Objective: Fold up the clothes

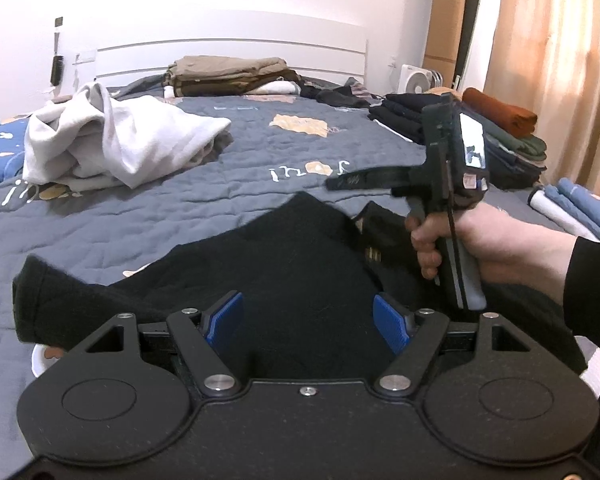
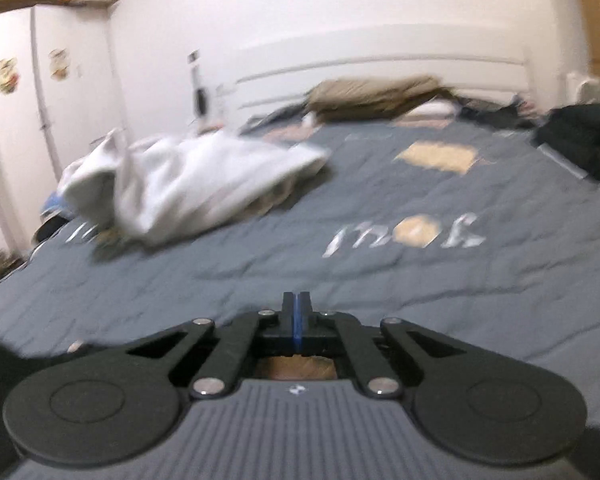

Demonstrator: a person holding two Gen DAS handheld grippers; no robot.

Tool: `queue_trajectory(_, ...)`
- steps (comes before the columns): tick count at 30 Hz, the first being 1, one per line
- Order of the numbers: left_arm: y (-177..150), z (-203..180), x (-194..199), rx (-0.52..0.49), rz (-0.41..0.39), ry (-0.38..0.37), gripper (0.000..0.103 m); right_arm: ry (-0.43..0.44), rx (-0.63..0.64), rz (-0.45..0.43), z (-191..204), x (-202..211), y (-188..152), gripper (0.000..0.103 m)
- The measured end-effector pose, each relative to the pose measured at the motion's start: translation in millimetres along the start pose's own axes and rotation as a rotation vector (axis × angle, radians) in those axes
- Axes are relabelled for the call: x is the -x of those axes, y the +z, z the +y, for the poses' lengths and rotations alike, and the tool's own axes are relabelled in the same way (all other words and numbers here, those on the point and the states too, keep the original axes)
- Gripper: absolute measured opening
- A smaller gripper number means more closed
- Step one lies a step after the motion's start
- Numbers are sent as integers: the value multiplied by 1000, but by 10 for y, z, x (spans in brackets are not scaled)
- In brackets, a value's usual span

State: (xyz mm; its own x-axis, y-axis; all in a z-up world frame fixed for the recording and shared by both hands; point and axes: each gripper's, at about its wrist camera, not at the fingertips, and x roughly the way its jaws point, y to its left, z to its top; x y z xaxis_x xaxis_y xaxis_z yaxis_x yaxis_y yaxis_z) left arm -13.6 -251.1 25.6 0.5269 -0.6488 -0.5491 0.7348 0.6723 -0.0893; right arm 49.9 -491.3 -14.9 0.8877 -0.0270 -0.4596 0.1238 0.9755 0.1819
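Note:
A black garment (image 1: pixel 300 248) lies crumpled on the grey quilted bed (image 1: pixel 140 216), one sleeve end reaching to the left. My left gripper (image 1: pixel 308 320) hovers just over its near part, open, blue pads (image 1: pixel 225 320) wide apart with only cloth below them. In the left wrist view a hand (image 1: pixel 452 236) holds my right gripper (image 1: pixel 334 182) above the garment's far right edge, fingers pointing left. The blurred right wrist view shows that right gripper (image 2: pixel 296 308) shut, pads pressed together with nothing between, over bare quilt (image 2: pixel 420 288).
A crumpled white clothes heap (image 1: pixel 116 140) sits at the bed's left, also the white heap (image 2: pixel 188 184). Folded tan and brown stacks (image 1: pixel 228 74) rest by the headboard. Dark folded piles (image 1: pixel 404 116) and orange and green ones (image 1: pixel 504 120) line the right edge. Curtain (image 1: pixel 560 60) at right.

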Motion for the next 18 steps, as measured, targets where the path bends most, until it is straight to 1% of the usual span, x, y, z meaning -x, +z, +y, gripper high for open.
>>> queue_trajectory(4,-7,16,-4,3,5,5,71,69,-2,67,-60,-46,41,0)
queue_trajectory(5,-9,19,-4,3,7,8,71,86,-3,83,-75,-57,51,1)
queue_trajectory(6,-8,27,-7,4,8,9,71,104,-4,100,-90,-69,61,5)
queue_trajectory(7,-6,37,-12,6,10,11,71,121,-4,117,-105,-80,71,5)
queue_trajectory(8,-3,47,-17,8,11,13,71,138,-5,133,-121,-92,81,9)
queue_trajectory(9,0,54,-18,11,11,14,71,156,-6,150,-136,-103,91,16)
queue_trajectory(10,4,59,-16,15,10,13,71,173,-6,166,-151,-115,101,21)
queue_trajectory(12,8,58,-9,16,8,11,71,194,12,152,-122,-68,93,46)
queue_trajectory(14,4,49,3,8,5,7,71,240,16,155,-101,-43,89,53)
queue_trajectory(16,0,50,2,5,7,9,71,257,25,171,-64,-43,78,53)
queue_trajectory(18,5,53,-1,10,8,10,71,244,55,217,-3,-98,40,53)
